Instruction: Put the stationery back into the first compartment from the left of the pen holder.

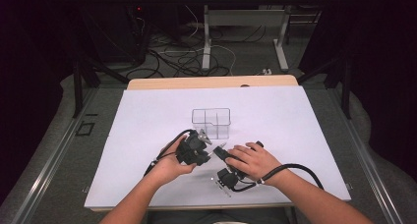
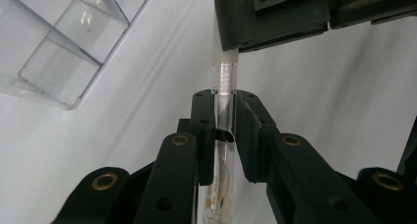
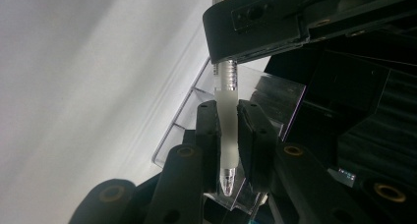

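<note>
Near the middle of the high view, both tongs hold one clear pen (image 2: 223, 101). The left gripper (image 2: 225, 117) pinches its see-through barrel. The right gripper (image 3: 227, 130) squeezes the frosted end (tip showing below).

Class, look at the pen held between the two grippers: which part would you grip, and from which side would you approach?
Grip the pen on its straight barrel, coming in square to its length so the pads meet its long sides. The left gripper does so on the clear half, the right gripper on the frosted grip section. The tapered tip would likely slip.
</note>
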### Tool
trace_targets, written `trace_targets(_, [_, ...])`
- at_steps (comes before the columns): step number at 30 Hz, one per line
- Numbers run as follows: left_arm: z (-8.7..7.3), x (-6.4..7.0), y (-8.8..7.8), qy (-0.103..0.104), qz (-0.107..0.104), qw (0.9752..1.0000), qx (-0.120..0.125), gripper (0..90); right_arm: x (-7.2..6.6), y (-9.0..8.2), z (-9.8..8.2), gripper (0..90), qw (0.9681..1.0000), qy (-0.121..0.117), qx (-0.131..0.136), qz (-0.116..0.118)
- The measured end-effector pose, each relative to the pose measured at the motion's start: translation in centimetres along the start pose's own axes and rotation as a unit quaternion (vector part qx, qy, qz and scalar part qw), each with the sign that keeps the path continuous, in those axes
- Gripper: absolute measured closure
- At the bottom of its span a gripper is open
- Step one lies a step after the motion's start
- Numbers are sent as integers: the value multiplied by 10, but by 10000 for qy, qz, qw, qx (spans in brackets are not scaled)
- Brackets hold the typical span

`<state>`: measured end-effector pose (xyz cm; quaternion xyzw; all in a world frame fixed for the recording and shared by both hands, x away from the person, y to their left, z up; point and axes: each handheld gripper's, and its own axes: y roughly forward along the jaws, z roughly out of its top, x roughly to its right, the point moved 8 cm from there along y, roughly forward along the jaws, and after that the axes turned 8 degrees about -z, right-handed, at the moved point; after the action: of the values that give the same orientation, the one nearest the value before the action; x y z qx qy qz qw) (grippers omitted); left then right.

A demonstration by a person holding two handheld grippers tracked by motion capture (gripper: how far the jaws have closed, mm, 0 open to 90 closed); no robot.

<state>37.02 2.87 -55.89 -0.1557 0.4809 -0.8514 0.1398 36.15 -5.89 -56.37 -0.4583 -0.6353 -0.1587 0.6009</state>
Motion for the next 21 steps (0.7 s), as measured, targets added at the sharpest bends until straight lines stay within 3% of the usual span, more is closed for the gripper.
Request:
trace_targets(6, [1,-1,-1,-19,-17,9999,114,796,2,0,-1,779,9999,163,-12,-10])
trace_targets(13, [3,-5,-5,-128,67,9995,289,797,10,-1,-9,665,9960,878,-150,-104])
trace_targets(15, [4,-7,-7,-209,93,9991,356,797,10,-2,-14,620,9928,1184,-172,-58])
trace_targets(19, [8,-10,-12,-338,143,9978,551,797,13,-3,-27,530,9865,1609,-221,-217])
trace_targets(20, [9,-11,-14,-392,137,9973,603,797,11,-5,-29,527,9836,1781,-250,-91])
trace_targets(21, [10,-12,-14,-397,165,9969,662,797,11,-7,-32,527,9771,2109,-258,-123])
